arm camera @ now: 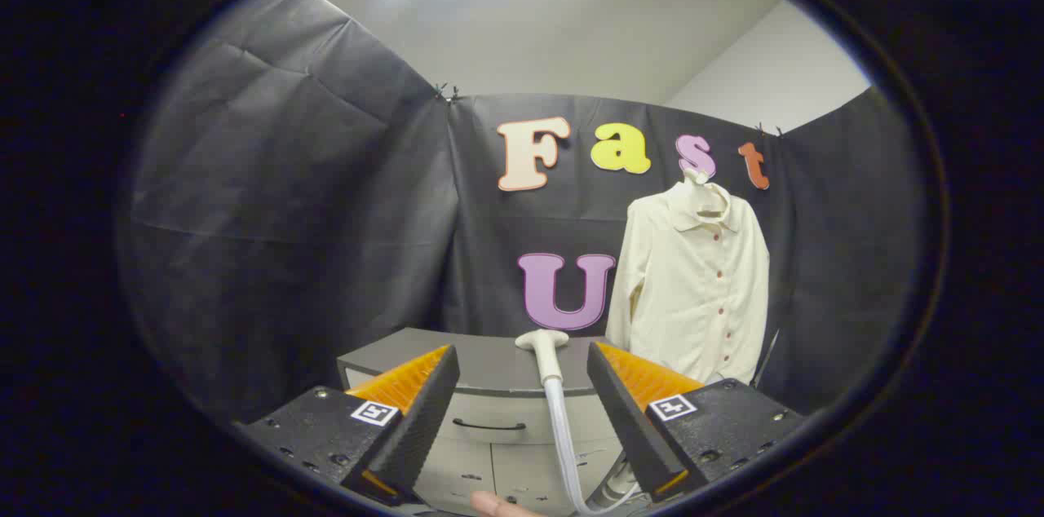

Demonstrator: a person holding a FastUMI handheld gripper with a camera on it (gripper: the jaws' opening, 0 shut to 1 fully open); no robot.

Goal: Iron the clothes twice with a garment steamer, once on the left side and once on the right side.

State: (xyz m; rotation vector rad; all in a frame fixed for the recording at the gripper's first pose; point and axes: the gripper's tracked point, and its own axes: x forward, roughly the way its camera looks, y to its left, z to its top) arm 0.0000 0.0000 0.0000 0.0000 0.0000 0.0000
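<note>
A: where's the steamer?
B: lying on the cabinet, shirt hanging just right of it.
A: gripper?
B: fingers spread wide, holding nothing, short of the cabinet.

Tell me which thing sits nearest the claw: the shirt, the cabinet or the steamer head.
The steamer head. It lies on the cabinet top between the open claw fingers, unlike the shirt hanging farther back at the wall.
</note>
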